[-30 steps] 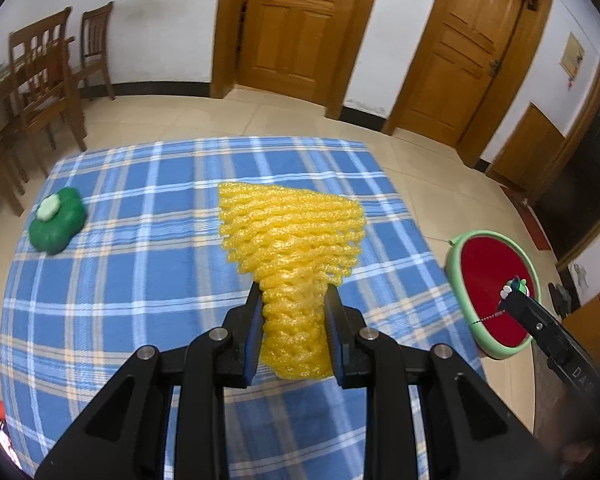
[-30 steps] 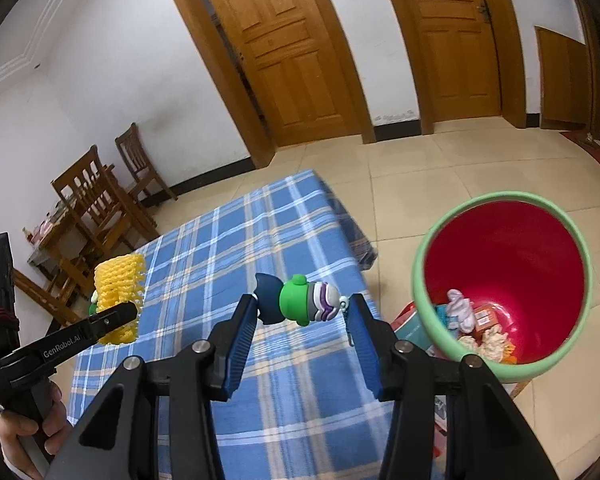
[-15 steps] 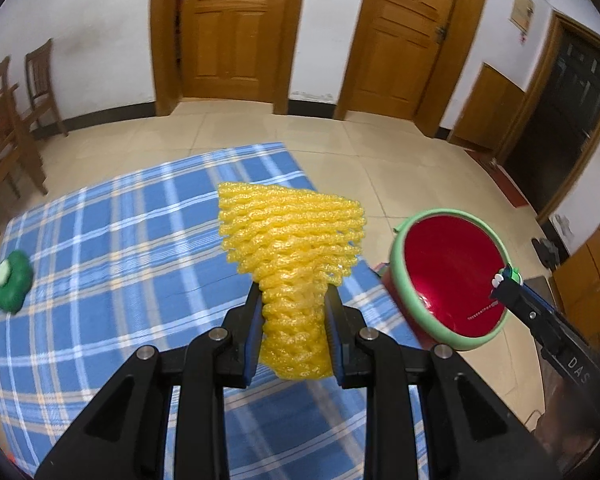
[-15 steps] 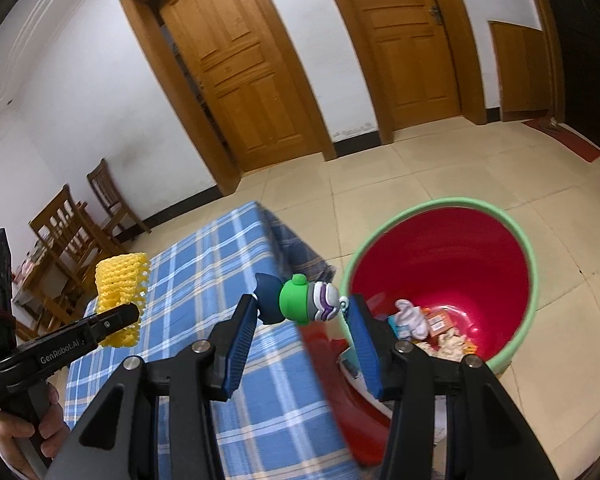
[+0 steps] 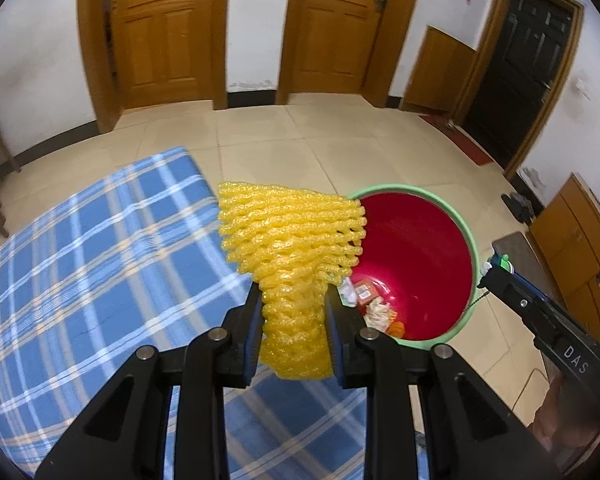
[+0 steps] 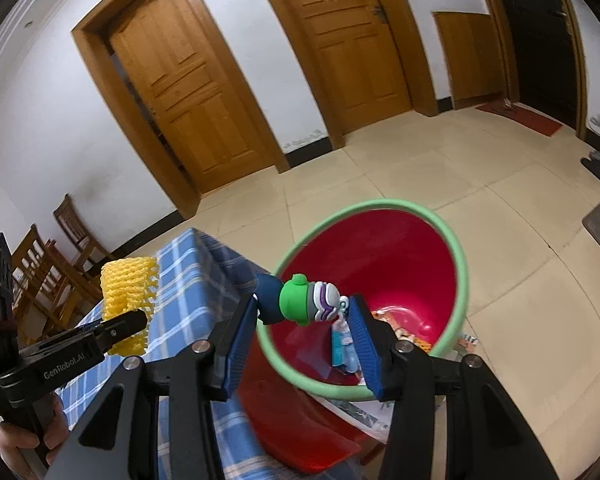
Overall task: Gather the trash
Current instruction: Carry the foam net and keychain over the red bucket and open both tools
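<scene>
My left tongs are closed narrow on a yellow foam net sleeve; its lower part is pressed between the pads and its wide upper part fans out above them. In the left wrist view the sleeve stands in front of the near edge of the counter with a blue checked cloth and covers the left rim of a red plastic bin with a pale green rim.

My right tongs hold a small toy figure with a green middle, dark blue end and purple-white striped end, lying crosswise between the blue pads at a middle width. In the right wrist view the figure is seen against the open mouth of the bin. On the bottom of the bin lie some paper wrappers and small packets.

The bin stands on the beige tiled floor, just beside the counter. Farther away, two brown wooden doors are set in the white wall.
</scene>
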Motion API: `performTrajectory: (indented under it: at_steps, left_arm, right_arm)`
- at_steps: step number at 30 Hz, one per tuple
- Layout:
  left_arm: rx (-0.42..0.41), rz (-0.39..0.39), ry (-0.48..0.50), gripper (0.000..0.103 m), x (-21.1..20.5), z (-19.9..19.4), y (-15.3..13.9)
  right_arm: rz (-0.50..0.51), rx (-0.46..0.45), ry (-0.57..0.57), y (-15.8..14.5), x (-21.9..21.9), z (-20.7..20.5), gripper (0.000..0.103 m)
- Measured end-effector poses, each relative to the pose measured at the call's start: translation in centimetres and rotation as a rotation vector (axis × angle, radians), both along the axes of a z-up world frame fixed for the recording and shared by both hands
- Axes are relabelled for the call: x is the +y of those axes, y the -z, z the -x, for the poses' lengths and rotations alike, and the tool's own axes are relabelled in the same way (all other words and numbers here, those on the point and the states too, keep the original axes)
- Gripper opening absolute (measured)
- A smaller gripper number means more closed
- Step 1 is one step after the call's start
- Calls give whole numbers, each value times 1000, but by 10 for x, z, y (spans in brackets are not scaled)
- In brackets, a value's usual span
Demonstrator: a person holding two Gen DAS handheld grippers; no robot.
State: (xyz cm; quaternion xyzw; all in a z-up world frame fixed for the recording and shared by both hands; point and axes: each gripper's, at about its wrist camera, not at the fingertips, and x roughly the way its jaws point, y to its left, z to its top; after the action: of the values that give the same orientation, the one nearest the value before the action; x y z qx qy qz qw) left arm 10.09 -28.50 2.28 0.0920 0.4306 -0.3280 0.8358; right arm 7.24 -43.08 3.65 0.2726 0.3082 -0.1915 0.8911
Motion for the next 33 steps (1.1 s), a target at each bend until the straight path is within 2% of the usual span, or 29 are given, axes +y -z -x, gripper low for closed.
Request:
performTrajectory:
  at_steps: [9, 21, 25, 27, 33]
  left_arm:
    - [32, -28, 92, 28, -42, 5, 24]
    - [77, -95, 149, 29, -86, 0, 60]
    - [74, -104, 143, 37, -90, -3, 66]
    - [67, -106, 139, 49, -91, -3, 66]
    - [68, -104, 128, 58, -92, -6, 66]
  right_arm:
    - [-29, 33, 56, 19, -23, 7, 50]
    - [-71, 82, 86, 46, -45, 6, 50]
    - [-84, 92, 96, 51, -48, 2, 51]
    - [-90, 96, 98, 54, -50, 2, 51]
    - [-99, 100, 98, 58, -54, 0, 51]
